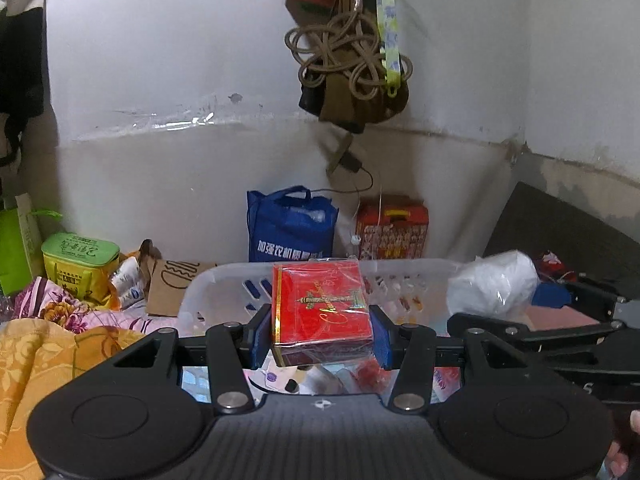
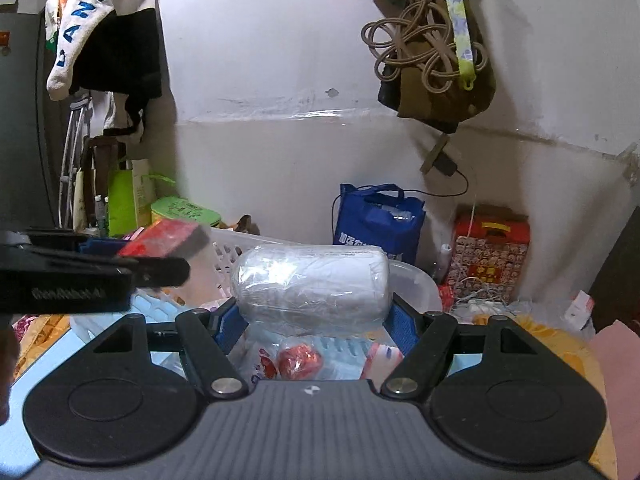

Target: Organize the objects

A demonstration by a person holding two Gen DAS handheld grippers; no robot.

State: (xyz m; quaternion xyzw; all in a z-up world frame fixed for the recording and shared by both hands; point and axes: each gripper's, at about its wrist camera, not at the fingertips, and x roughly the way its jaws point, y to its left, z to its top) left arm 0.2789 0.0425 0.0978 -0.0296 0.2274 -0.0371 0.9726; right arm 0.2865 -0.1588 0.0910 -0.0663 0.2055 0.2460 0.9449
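Above the translucent white plastic basket (image 1: 224,280), the left gripper (image 1: 322,330) is clamped on a red cellophane-wrapped rectangular box (image 1: 322,312), and the right gripper (image 2: 316,312) is clamped on a white roll in clear plastic wrap (image 2: 314,284). Bring each load clear of the basket rim before release. Lower until supported by the contents below, then open the jaws, one gripper at a time, to prevent collision.
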